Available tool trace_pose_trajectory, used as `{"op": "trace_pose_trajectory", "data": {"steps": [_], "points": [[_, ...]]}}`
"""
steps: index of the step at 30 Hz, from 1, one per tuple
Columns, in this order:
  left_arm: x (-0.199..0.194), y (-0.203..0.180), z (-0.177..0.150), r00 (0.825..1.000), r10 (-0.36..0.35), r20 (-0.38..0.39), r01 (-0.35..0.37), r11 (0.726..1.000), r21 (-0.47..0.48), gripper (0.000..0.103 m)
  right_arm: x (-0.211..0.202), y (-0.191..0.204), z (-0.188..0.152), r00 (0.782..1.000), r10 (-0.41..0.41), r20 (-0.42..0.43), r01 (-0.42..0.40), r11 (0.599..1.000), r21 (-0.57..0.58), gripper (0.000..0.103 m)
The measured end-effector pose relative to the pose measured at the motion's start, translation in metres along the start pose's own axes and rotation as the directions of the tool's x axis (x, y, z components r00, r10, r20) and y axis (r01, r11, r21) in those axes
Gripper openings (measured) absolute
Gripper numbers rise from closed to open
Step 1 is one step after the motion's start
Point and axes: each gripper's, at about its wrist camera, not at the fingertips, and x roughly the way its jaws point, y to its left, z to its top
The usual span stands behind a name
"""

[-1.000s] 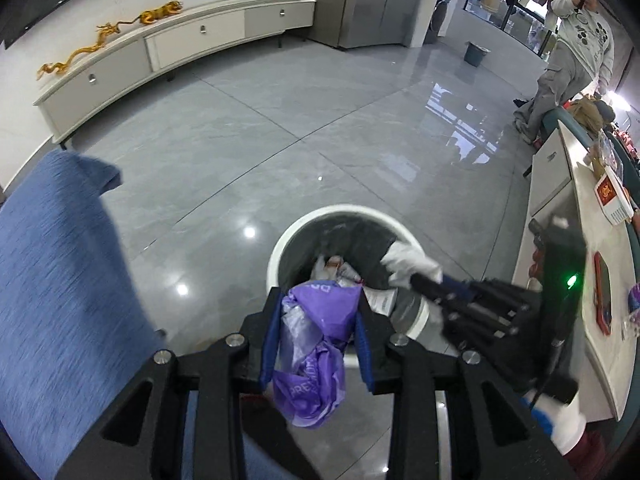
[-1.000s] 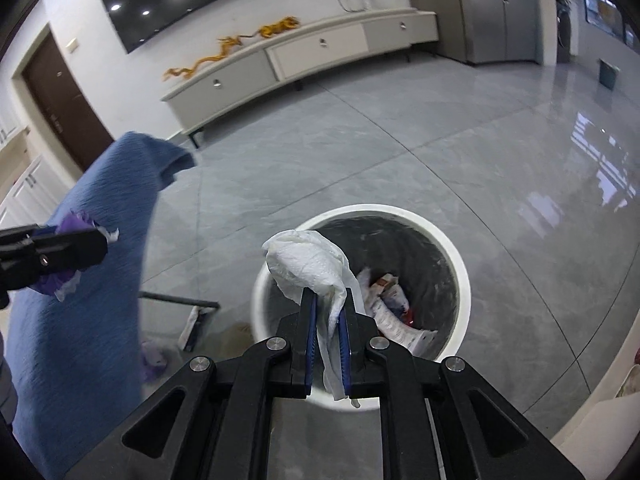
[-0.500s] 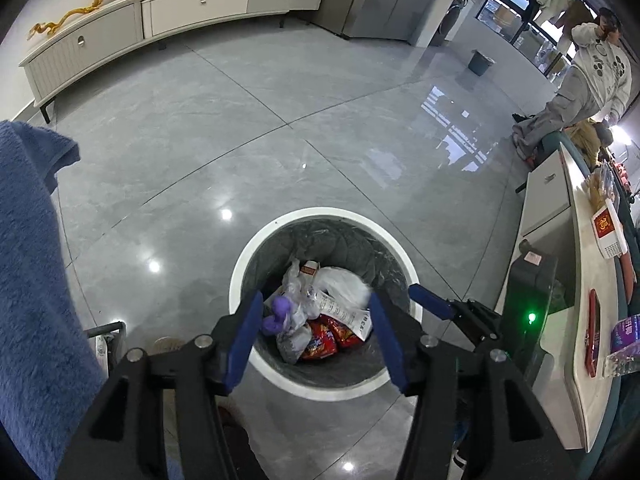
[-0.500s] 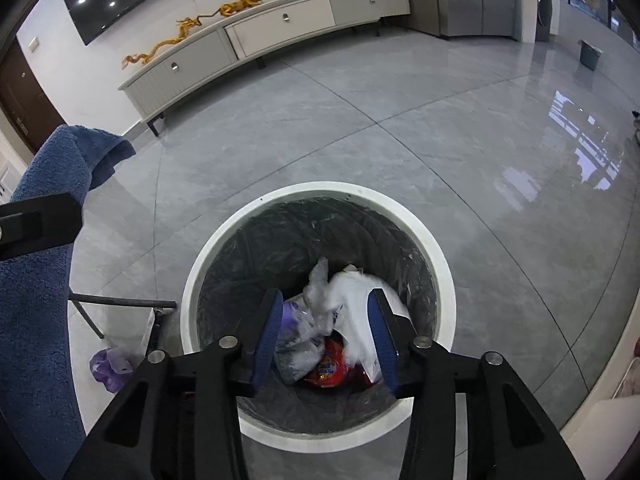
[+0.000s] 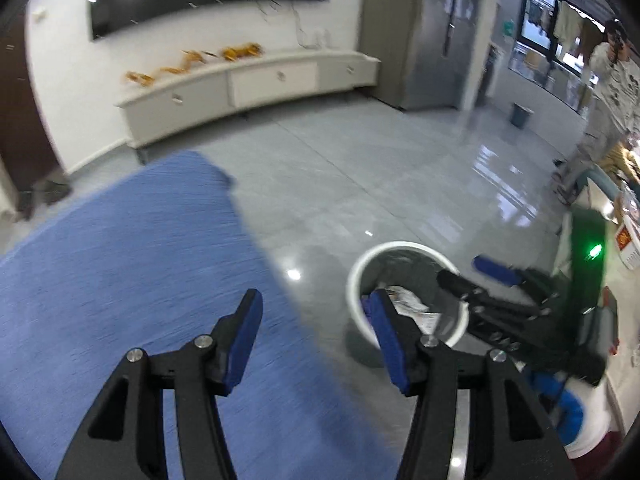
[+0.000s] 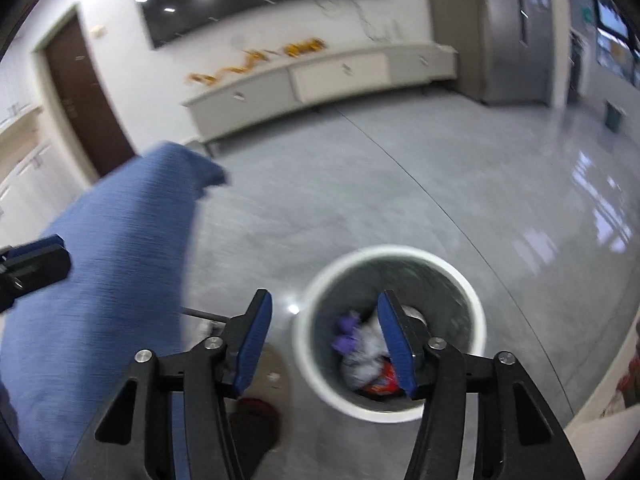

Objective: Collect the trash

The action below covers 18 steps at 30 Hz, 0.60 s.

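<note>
A round white trash bin with a dark liner stands on the grey floor. It holds a purple wrapper, white crumpled paper and a red packet. My right gripper is open and empty, above the bin's left rim. My left gripper is open and empty, over the edge of the blue cloth and left of the bin. The right gripper shows over the bin in the left wrist view.
A blue cloth surface fills the left side, also in the right wrist view. A long white cabinet runs along the far wall. A counter and a standing person are at the right.
Both grippers opened and dropped the purple wrapper and the white paper into the bin. Both have since swung up and left, away from above the bin.
</note>
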Motion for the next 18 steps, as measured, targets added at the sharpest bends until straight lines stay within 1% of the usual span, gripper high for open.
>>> {"op": "trace_pose_trajectory", "data": {"steps": [3, 5, 7, 8, 13, 15, 17, 18], "points": [[-0.038, 0.023, -0.017, 0.996, 0.083, 0.043, -0.082, 0.996, -0.019, 0.054, -0.029, 0.042, 0.008, 0.997, 0.052, 0.054, -0.048, 0.997, -0.066, 0.067], [-0.067, 0.037, -0.031, 0.987, 0.142, 0.074, -0.14, 0.99, -0.036, 0.054, -0.048, 0.069, 0.012, 0.992, 0.09, 0.084, -0.081, 0.991, -0.103, 0.067], [-0.092, 0.049, -0.041, 0.978, 0.178, 0.104, -0.173, 0.983, -0.054, 0.054, -0.07, 0.099, 0.015, 0.984, 0.133, 0.115, -0.116, 0.982, -0.147, 0.069], [-0.102, 0.053, -0.047, 0.974, 0.193, 0.119, -0.187, 0.98, -0.059, 0.054, -0.08, 0.112, 0.015, 0.981, 0.149, 0.128, -0.127, 0.978, -0.166, 0.071], [-0.151, 0.075, -0.076, 0.95, 0.254, 0.184, -0.241, 0.966, -0.092, 0.054, -0.122, 0.164, 0.004, 0.962, 0.21, 0.175, -0.165, 0.957, -0.24, 0.08], [-0.166, 0.083, -0.086, 0.939, 0.276, 0.206, -0.259, 0.96, -0.107, 0.059, -0.134, 0.181, -0.001, 0.958, 0.217, 0.186, -0.165, 0.951, -0.261, 0.084], [-0.185, 0.091, -0.099, 0.925, 0.298, 0.237, -0.274, 0.953, -0.129, 0.072, -0.145, 0.198, -0.008, 0.958, 0.212, 0.195, -0.153, 0.948, -0.28, 0.086], [-0.192, 0.094, -0.104, 0.918, 0.308, 0.25, -0.282, 0.95, -0.136, 0.075, -0.149, 0.203, -0.011, 0.957, 0.21, 0.2, -0.148, 0.947, -0.286, 0.088]]}}
